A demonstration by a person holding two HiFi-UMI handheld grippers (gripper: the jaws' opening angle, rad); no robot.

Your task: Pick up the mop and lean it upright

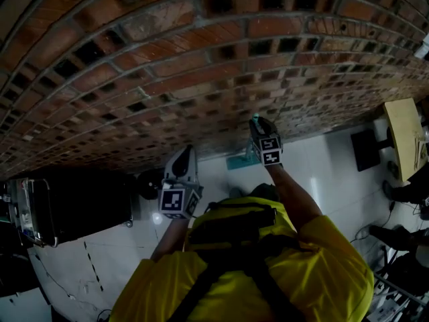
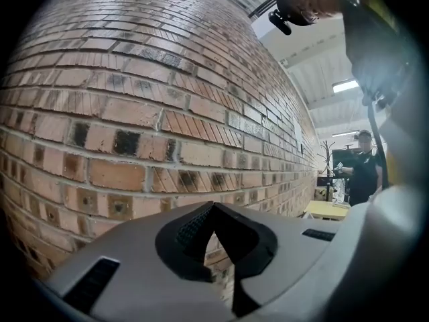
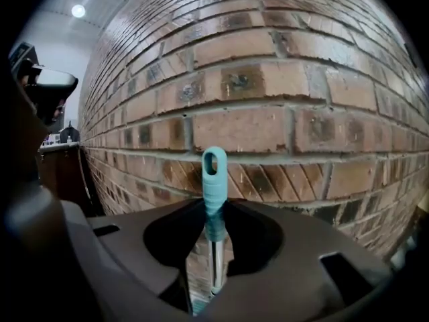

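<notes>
The mop stands upright close to the brick wall [image 3: 268, 79]. Its teal handle tip [image 3: 214, 180], with a hanging hole, rises above my right gripper [image 3: 214, 230], which is shut on the handle where the teal end meets the metal shaft. In the head view the right gripper [image 1: 263, 131] is raised near the wall, and the teal mop head [image 1: 239, 161] rests on the white floor below it. My left gripper [image 2: 218, 237] is shut and empty, pointing at the bricks. In the head view the left gripper [image 1: 186, 154] hangs lower and to the left, apart from the mop.
A black case [image 1: 74, 206] stands against the wall at the left, with a small round dark object [image 1: 149, 183] beside it. A yellow table [image 1: 405, 136] and dark chair [image 1: 367, 149] are at the right. A person [image 2: 365, 170] stands far off along the wall.
</notes>
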